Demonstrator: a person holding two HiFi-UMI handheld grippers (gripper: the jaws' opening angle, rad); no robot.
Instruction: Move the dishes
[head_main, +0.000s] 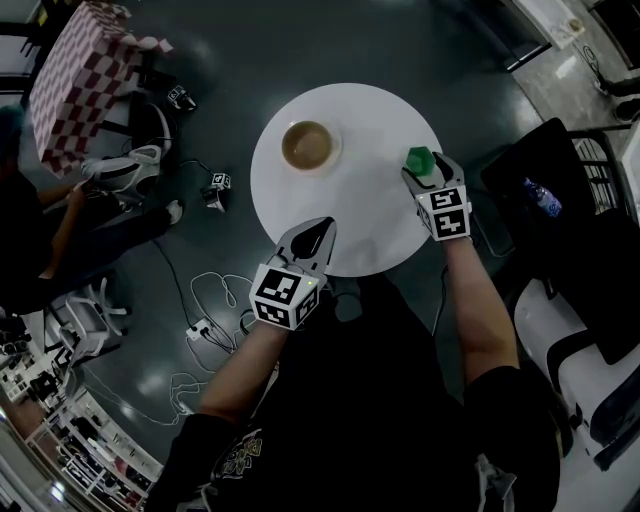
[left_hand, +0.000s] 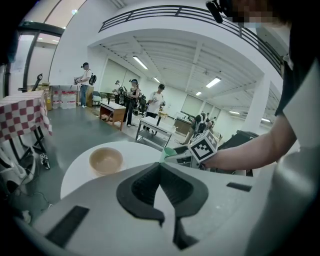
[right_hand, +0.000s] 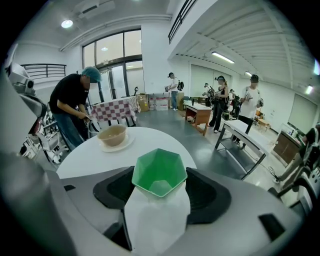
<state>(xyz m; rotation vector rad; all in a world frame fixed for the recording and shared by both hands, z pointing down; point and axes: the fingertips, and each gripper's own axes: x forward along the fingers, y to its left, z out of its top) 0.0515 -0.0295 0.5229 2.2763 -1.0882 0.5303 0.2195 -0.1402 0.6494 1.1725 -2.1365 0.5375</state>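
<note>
Left claw (head_main: 324, 229) closed, right claw (head_main: 424, 171) gripping one cup (head_main: 419, 158), one bowl (head_main: 307, 145)

Head view: overhead, steeply down on the round desk (head_main: 350, 225).
Left gripper view: low at the desk's edge, facing across it.
Right gripper view: low, close behind a green cup (right_hand: 159, 172).
Shared: desk top, tan bowl (head_main: 308, 146).

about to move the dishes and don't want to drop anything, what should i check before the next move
1. Green cup between the right gripper jaws, touching both sides: ok.
2. Green cup lifted off the white table: cannot tell.
3. Left gripper jaws together, empty: ok.
4. Beige bowl upright on its saucer: ok.
5. Table bare between green cup and beige bowl: ok.
</note>
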